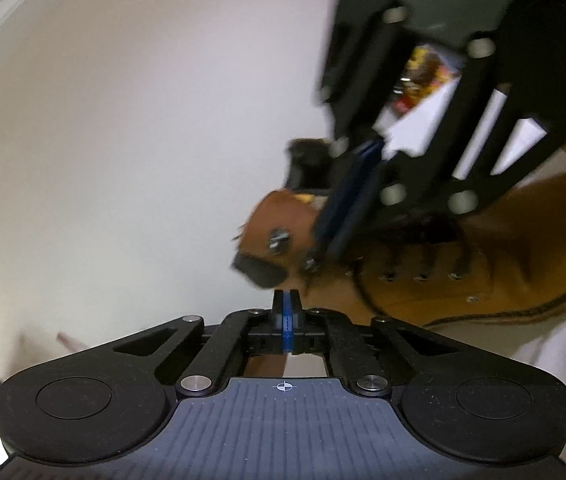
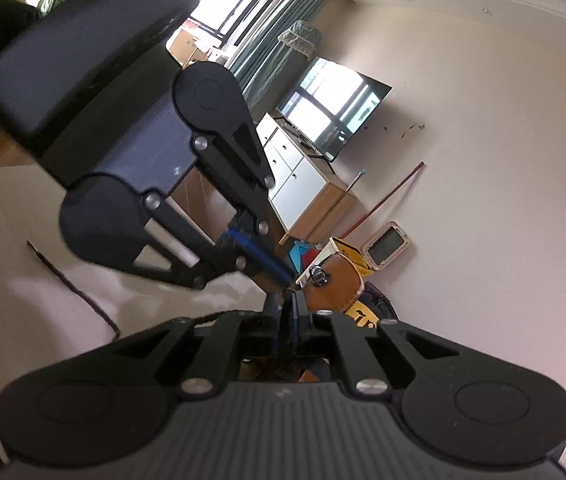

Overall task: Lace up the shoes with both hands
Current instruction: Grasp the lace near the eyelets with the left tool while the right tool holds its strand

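I'm keeping my left gripper [image 1: 287, 296] pressed fully together, tips just short of the boot [image 1: 483, 248] collar; can't tell if lace [image 2: 75, 280] is pinched between the pads. Boot is lying tan and side-on on the white counter [image 2: 11, 220], top hook [image 1: 279, 238] nearest my left tips. My right gripper [image 1: 325, 242] is reaching onto the boot at that hook, jaws nearly together, a slight gap showing. Loose lace is trailing on the counter left of the boot. Judgement: I'm keeping tension left, feeding right cleanly round the hook.

pale table [image 2: 11, 216], boot [image 1: 523, 264], dark lace [image 2: 79, 292]
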The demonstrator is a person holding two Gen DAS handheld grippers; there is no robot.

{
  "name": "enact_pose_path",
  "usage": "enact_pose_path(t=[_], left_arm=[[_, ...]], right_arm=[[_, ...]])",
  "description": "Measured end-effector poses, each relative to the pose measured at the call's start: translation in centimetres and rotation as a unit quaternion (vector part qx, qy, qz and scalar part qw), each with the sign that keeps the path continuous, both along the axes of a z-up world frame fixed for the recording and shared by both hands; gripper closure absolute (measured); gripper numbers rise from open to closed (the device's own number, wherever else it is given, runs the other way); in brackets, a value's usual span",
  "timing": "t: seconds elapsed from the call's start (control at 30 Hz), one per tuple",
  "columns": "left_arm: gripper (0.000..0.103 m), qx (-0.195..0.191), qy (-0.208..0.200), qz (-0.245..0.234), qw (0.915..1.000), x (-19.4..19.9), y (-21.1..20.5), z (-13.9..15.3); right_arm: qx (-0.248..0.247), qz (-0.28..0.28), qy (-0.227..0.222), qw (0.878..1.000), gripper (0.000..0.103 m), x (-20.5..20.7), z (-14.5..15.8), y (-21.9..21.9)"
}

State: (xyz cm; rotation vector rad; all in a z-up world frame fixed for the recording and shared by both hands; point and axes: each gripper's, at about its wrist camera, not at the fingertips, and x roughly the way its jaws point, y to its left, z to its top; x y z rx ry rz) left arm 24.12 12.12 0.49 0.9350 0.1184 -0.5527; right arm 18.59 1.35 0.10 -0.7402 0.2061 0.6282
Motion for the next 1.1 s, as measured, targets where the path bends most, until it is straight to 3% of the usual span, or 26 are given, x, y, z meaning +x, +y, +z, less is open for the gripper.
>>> enact_pose_path(t=[0.2, 0.3, 0.43, 0.67, 0.7, 0.77, 0.83, 0.93, 1.0, 1.03, 1.1], left_arm=[[0.103, -0.025, 0.042, 0.053, 0.9973, 0.0, 2.7, -1.8], [0.103, -0.029, 0.033, 0.020, 0.9988, -1.2, 2.5, -1.7], [0.098, 0.004, 0.004, -0.027, 0.9996, -2.7, 0.9, -1.7], [0.097, 0.015, -0.012, -0.054, 0.9983, -2.8, -0.5, -1.0], [0.095, 0.015, -0.013, -0.058, 0.9981, -2.9, -0.5, -0.9], [0.078, 0.021, -0.014, -0.066, 0.9975, -1.9, -0.6, -0.7], [0.074, 0.026, -0.017, -0.070, 0.9971, -1.1, -1.0, -0.9], [0.075, 0.030, -0.017, -0.075, 0.9965, -0.9, -1.6, -0.7], [0.085, 0.039, -0.018, -0.077, 0.9961, -0.9, -1.7, -0.7], [0.101, 0.043, -0.018, -0.078, 0.9958, -0.8, -1.8, -0.7], [0.101, 0.046, -0.019, -0.075, 0.9959, -0.9, -1.9, -0.6]], right_arm=[[0.023, -0.009, 0.007, 1.000, 0.075, -0.7, 0.3, -2.2], [0.030, -0.014, 0.006, 0.999, 0.075, -0.8, 0.4, -2.9], [0.032, -0.015, 0.005, 0.999, 0.070, -0.9, 0.7, -3.6], [0.037, -0.022, 0.010, 0.999, 0.070, -0.2, 0.9, -4.1], [0.037, -0.022, 0.011, 0.999, 0.070, -0.2, 1.0, -4.1], [0.038, -0.020, 0.012, 0.999, 0.067, -0.2, 1.0, -4.3], [0.041, -0.019, 0.011, 0.999, 0.066, 0.0, 1.1, -4.4], [0.041, -0.020, 0.012, 0.999, 0.065, -0.6, 1.0, -4.5], [0.041, -0.021, 0.012, 0.999, 0.064, -0.6, 0.9, -4.6], [0.041, -0.022, 0.013, 0.999, 0.063, -0.5, 0.9, -4.7], [0.042, -0.024, 0.015, 0.999, 0.063, -0.4, 0.9, -4.8]])
